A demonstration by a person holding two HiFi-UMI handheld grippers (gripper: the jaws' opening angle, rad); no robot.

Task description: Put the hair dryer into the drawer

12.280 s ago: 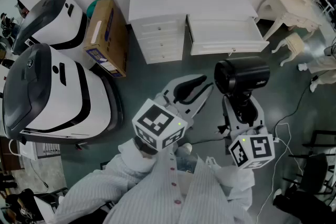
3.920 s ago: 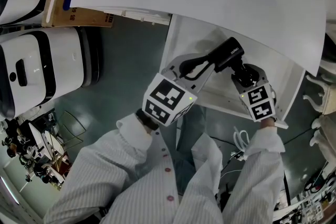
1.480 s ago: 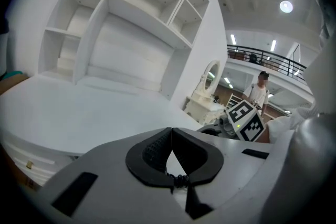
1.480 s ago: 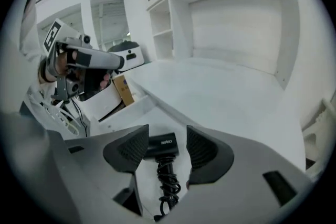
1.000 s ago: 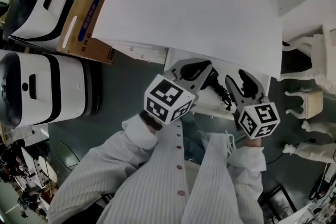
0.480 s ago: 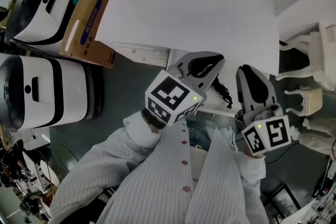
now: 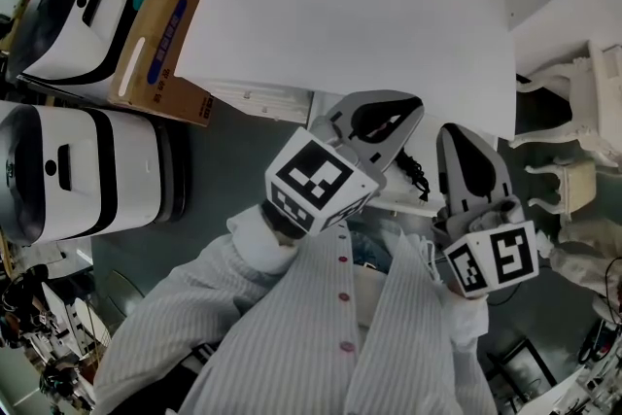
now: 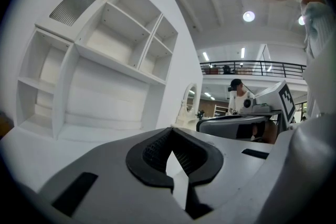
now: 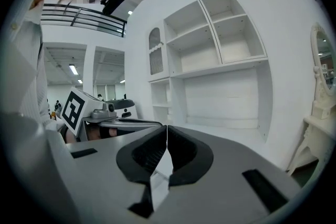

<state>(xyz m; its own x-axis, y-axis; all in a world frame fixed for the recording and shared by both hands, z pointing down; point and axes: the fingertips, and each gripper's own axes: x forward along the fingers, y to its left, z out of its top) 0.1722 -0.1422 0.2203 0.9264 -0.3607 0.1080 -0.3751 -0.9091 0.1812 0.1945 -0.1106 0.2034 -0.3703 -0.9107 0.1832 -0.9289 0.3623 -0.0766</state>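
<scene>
Only a small black part of the hair dryer point(image 7: 414, 174) shows in the head view, lying in the open white drawer point(image 7: 400, 193) under the white desk top point(image 7: 360, 34). My left gripper point(image 7: 406, 112) is held above the drawer, shut and empty; its own view shows its tips point(image 8: 170, 132) meeting against the white shelves. My right gripper point(image 7: 455, 133) is beside it on the right, also above the drawer. Its jaws have just been closing and now stand shut with nothing between them point(image 9: 166, 131).
A white shelf unit point(image 9: 220, 44) rises behind the desk. A cardboard box point(image 7: 155, 39) and two white-and-black machines point(image 7: 78, 170) stand to the left. A white stool point(image 7: 569, 188) stands to the right. A person's striped sleeves fill the lower middle.
Both grippers have risen away from the drawer. The right jaws, wide open a second ago, have closed empty. The hair dryer stays in the drawer.
</scene>
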